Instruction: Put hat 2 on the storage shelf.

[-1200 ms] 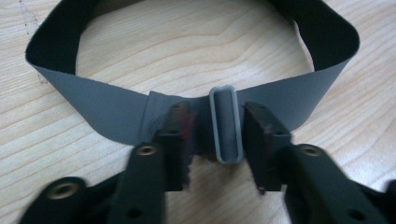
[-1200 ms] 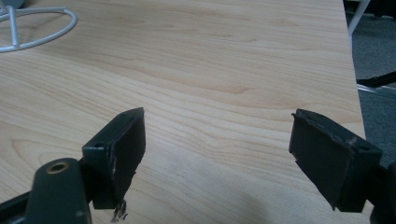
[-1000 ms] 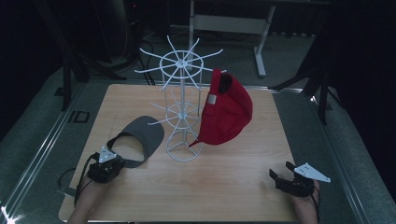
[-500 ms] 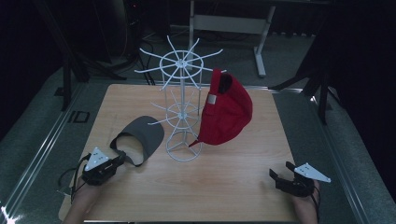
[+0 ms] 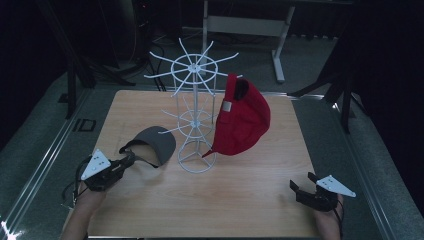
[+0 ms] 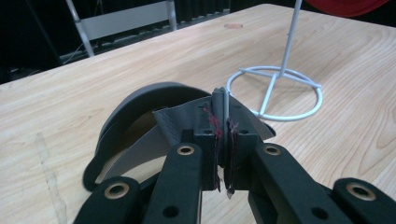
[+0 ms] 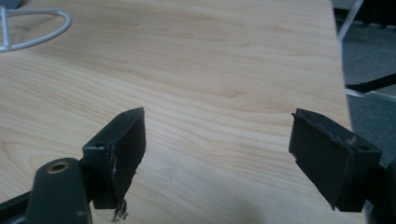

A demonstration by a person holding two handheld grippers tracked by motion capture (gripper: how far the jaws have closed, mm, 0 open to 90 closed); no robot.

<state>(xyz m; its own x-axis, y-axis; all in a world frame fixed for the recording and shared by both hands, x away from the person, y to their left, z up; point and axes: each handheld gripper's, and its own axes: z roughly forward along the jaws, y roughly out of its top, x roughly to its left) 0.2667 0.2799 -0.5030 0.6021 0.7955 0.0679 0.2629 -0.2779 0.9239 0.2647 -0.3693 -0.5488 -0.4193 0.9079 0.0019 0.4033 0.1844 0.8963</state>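
Hand-held grippers, two: the left hand-held gripper (image 6: 223,135) pinches one grey visor (image 5: 151,144) lying on the surface (image 5: 240,195); the right hand-held gripper (image 7: 217,154) gapes wide, empty. Farther off, one wire rack (image 5: 196,100) carries one red cap (image 5: 242,117).

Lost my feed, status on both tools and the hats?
Left tool shut on grey fabric visor's strap. Right tool open, empty, over wooden table. Red cap hangs on white wire rack.

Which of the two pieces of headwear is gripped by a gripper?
The grey visor, lying on the table left of the wire rack; the left gripper is shut on its strap. The red cap hangs on the rack, untouched.
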